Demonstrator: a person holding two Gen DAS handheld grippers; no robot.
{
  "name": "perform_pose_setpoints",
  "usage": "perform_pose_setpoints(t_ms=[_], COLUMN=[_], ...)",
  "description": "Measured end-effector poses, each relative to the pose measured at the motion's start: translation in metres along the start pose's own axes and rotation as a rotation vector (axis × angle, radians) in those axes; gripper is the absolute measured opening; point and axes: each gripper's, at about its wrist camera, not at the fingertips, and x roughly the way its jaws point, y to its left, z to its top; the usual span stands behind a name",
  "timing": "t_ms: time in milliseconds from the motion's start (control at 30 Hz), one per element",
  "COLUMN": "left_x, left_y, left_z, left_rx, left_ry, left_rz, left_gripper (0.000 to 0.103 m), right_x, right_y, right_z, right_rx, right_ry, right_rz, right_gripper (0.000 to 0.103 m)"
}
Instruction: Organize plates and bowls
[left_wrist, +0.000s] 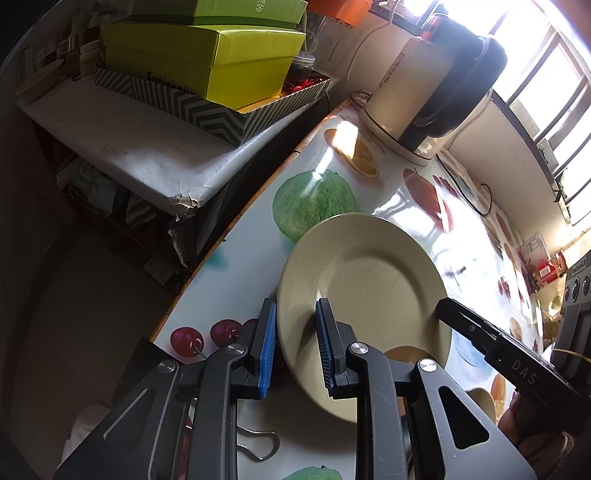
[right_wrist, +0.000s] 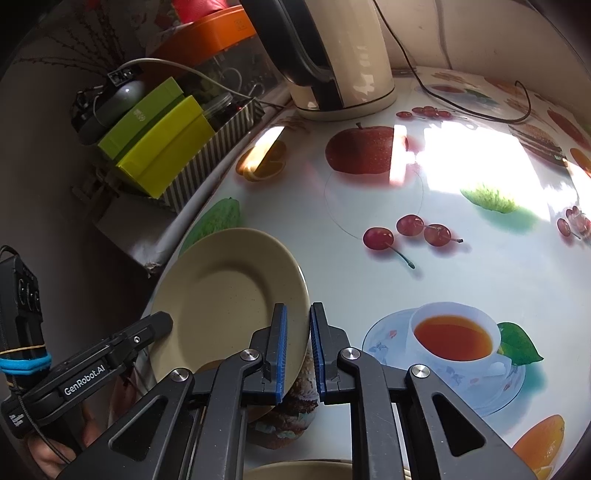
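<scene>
Kettle (right_wrist: 332, 55) behind plate (right_wrist: 225, 295), boxes (left_wrist: 207, 62) beside

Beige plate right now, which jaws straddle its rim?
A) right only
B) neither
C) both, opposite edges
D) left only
C: the left gripper brackets the plate at one edge, and the right gripper brackets the opposite edge, jaws of both open around the rim.

Hard daylight from the window (left_wrist: 532, 74) at one o'clock blows out the tablecloth (right_wrist: 480, 162); fisheye edges curve, corners dark, left side shadowed.
</scene>
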Motion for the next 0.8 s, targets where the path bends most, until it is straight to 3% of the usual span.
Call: perform_pose_setpoints(t_ms=[800], left_x=[-0.029], left_y=[-0.015], left_z=[-0.006], left_rx=[0.037], left_ry=[-0.035], left_rz=[-0.023], left_gripper=[0.022], right_x=[-0.037], right_y=[0.003], right_z=[-0.010], right_rx=[0.011], right_ry=[-0.050], right_rz=[0.013], right_gripper=[0.013])
